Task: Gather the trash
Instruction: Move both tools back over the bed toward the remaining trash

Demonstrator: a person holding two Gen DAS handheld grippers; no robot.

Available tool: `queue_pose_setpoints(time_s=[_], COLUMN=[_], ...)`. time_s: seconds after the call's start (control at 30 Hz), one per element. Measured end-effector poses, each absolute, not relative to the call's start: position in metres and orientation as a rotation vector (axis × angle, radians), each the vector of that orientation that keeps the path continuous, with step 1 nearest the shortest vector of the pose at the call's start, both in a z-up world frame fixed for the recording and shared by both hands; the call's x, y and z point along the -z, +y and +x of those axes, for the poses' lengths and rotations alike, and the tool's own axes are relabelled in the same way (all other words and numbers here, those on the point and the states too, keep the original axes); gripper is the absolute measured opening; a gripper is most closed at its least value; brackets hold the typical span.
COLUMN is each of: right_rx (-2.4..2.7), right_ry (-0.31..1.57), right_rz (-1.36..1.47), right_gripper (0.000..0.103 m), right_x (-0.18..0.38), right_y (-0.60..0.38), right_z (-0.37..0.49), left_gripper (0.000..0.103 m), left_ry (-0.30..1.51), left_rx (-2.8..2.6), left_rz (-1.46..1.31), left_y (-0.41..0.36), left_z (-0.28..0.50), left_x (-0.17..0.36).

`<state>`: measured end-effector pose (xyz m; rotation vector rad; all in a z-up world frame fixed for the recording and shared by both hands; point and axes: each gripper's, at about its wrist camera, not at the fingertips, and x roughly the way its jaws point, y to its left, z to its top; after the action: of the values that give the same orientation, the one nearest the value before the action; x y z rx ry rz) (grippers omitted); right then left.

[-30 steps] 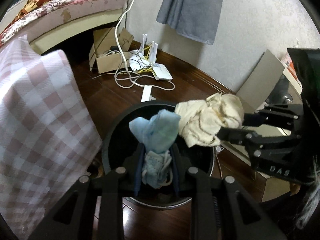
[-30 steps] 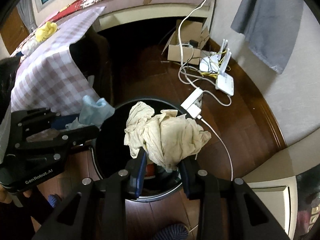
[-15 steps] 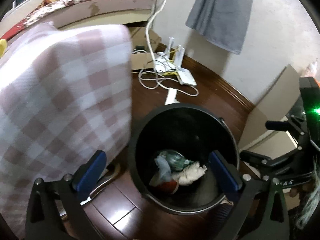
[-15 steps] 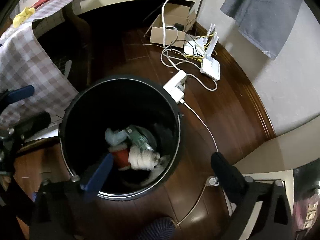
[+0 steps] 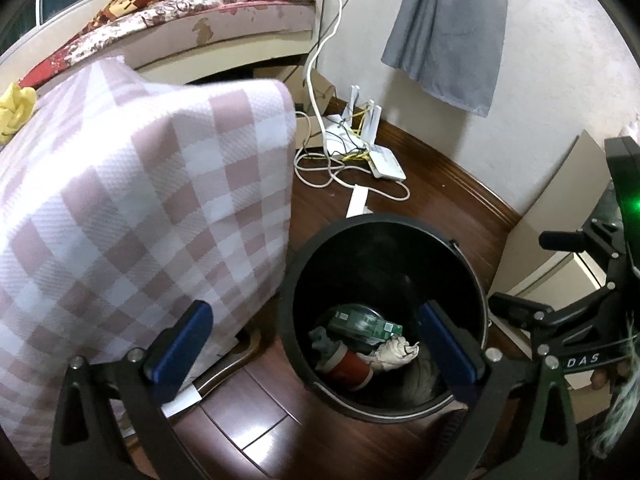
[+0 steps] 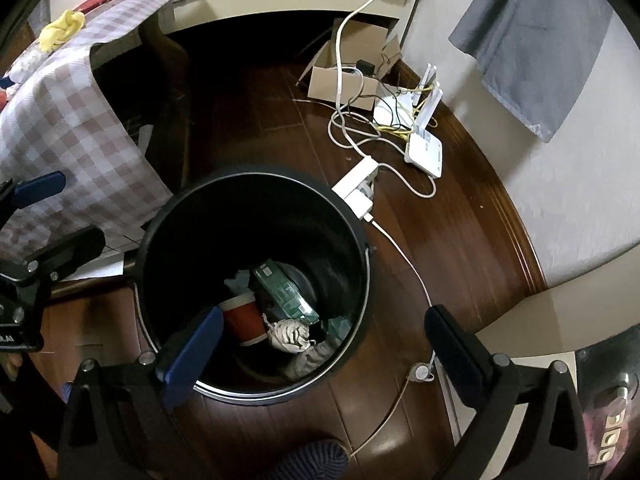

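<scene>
A black round trash bin [image 5: 294, 280] [image 6: 360, 240] stands on the dark wood floor. Inside lie a red paper cup [image 5: 350, 368] [image 6: 244, 316], a green packet [image 5: 364, 322] [image 6: 284, 290], a crumpled cream tissue [image 5: 394, 354] [image 6: 290, 334] and a bluish wad [image 5: 320, 338]. My left gripper [image 5: 316, 340] is open and empty above the bin's near rim. My right gripper [image 6: 320, 344] is open and empty above the bin; it also shows in the left wrist view [image 5: 560, 280].
A table with a pink checked cloth [image 5: 140, 208] [image 6: 68, 112] stands left of the bin. A yellow rag [image 6: 64, 28] lies on it. White routers [image 6: 424, 144], a power strip [image 6: 356, 188], cables and a cardboard box [image 6: 344, 76] sit by the wall. A grey cloth [image 5: 448, 28] hangs above.
Both grippers opened and let go: the blue wad and the cream tissue dropped into the bin. Both grippers then drew back slightly above it.
</scene>
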<state>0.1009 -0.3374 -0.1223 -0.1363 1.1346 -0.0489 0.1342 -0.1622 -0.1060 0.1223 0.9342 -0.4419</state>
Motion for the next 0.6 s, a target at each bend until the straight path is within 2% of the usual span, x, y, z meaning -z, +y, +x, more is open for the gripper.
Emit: queue_pose_setpoints(time_s=[0.6], right_rx=[0.003], right_ry=[1.007], right_rz=[-0.161], right_gripper=[0.102], right_x=[0.068], right_y=[-0.308], right_z=[0.092], left_gripper=[0.102], left_ry=[0.824], left_rx=[0.384], left_rz=[0.112], left_y=[-0.131], left_z=[0.121], left_x=[0.059])
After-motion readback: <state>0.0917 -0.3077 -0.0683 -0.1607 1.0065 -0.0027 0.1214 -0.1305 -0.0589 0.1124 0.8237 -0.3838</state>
